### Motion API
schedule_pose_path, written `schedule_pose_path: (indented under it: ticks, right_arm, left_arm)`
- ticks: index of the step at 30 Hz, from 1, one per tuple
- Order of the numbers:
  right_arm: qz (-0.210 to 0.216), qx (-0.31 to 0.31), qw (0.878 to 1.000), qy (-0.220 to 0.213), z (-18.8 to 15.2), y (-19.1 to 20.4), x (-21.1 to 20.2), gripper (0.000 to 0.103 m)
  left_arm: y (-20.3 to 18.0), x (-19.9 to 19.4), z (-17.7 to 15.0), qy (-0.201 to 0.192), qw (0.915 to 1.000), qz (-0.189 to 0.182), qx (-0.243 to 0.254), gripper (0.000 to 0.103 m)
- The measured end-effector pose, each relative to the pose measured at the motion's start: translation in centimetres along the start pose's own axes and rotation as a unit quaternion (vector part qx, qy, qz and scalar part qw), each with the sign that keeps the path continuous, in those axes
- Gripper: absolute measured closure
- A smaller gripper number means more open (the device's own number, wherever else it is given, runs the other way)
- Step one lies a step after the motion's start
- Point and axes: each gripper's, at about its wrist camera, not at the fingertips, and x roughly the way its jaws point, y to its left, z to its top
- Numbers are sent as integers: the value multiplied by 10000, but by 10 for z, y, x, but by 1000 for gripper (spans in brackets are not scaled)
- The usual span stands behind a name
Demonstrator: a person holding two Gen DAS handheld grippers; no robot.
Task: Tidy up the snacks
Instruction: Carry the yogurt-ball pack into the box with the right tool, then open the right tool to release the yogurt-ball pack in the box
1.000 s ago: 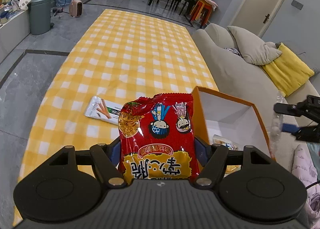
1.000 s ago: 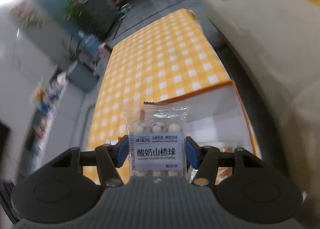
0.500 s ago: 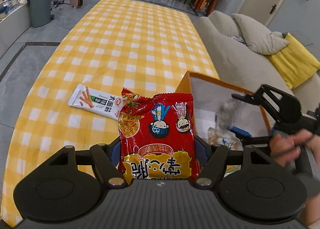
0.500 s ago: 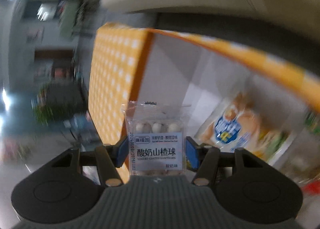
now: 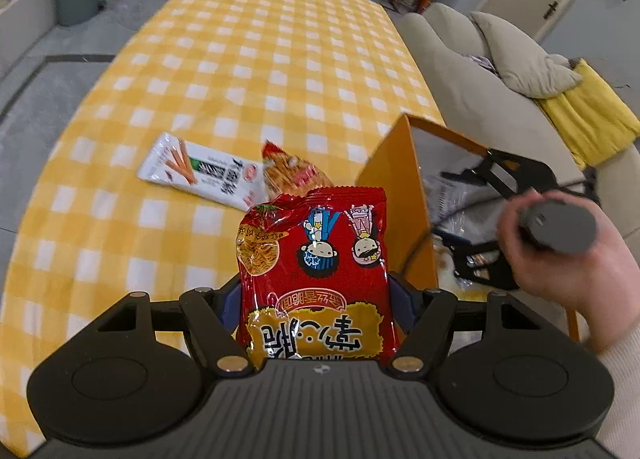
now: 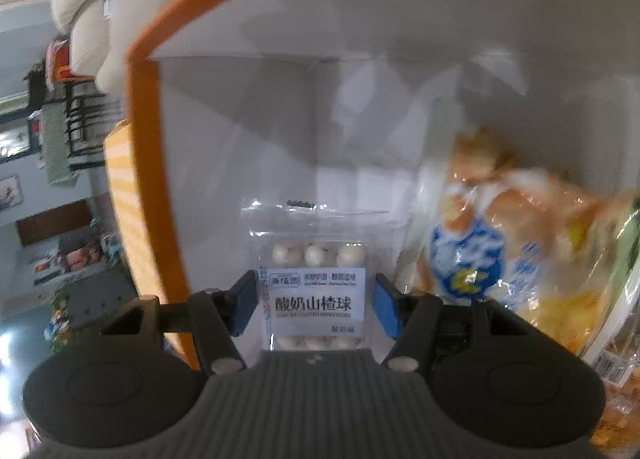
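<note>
Right gripper (image 6: 314, 305) inside orange box (image 6: 144, 163) (bread bag (image 6: 500, 243) beside)

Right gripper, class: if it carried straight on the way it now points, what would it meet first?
Most likely the white inner wall of the orange-edged box; the right gripper, carrying the hawthorn ball pack, already points inside. Depth is unclear.

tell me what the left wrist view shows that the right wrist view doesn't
Only the left wrist view: the left gripper clamping a red noodle bag, two more packets on the checked cloth, and a hand lowering the right gripper into the box.

Only the right wrist view: a clear pack of white balls between the right gripper's blue pads, and a bread bag inside the box.

Both: the orange-rimmed box and the sofa.
</note>
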Motion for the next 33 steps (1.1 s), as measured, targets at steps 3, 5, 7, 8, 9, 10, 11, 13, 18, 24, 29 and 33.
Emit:
schedule_pose_path:
  ticks: [3, 5, 7, 8, 9, 10, 11, 13, 18, 24, 29, 33]
  right_arm:
    - [-171, 32, 9998, -105, -2, 3, 4, 43]
    - [-210, 167, 9996, -89, -3, 5, 8, 43]
    - [-225, 204, 9995, 9, -3, 8, 12, 40]
    - [-239, 203, 9994, 130, -1, 8, 13, 37]
    - [-223, 206, 9991, 296, 4, 6, 12, 30]
    - [-187, 241, 9985, 463, 5, 6, 12, 22]
    - [-145, 304, 9982, 506, 6, 6, 10, 19]
    - [-162, 167, 9990, 374, 9, 10, 1, 14]
    - [198, -342, 9957, 833, 10, 21, -20, 13]
    - [564, -1153, 9727, 1932, 4, 29, -45, 12]
    - [1249, -1788, 9606, 1725, 22, 18, -89, 12]
    - [1672, -2779, 9338, 1509, 28, 17, -122, 11]
  left_arm:
    - [0, 5, -2, 104, 9999, 34, 25, 22]
    - [1, 6, -4, 137, 9999, 70, 50, 22]
    - [1, 6, -4, 153, 9998, 60, 66, 22]
    - [0, 5, -4, 152, 9998, 49, 71, 22]
    - [0, 3, -4, 136, 9999, 47, 68, 22]
    - [0, 3, -3, 115, 9999, 62, 60, 22]
    - [0, 1, -3, 90, 9999, 79, 72, 22]
    - [-2, -1, -3, 53, 9999, 84, 113, 22]
    - [-7, -10, -5, -23, 9999, 66, 152, 22]
    - [-19, -25, -10, -107, 9996, -5, 278, 22]
    - [-39, -43, -9, -249, 9988, -67, 428, 22]
    - [-63, -58, -8, -456, 9963, -30, 723, 22]
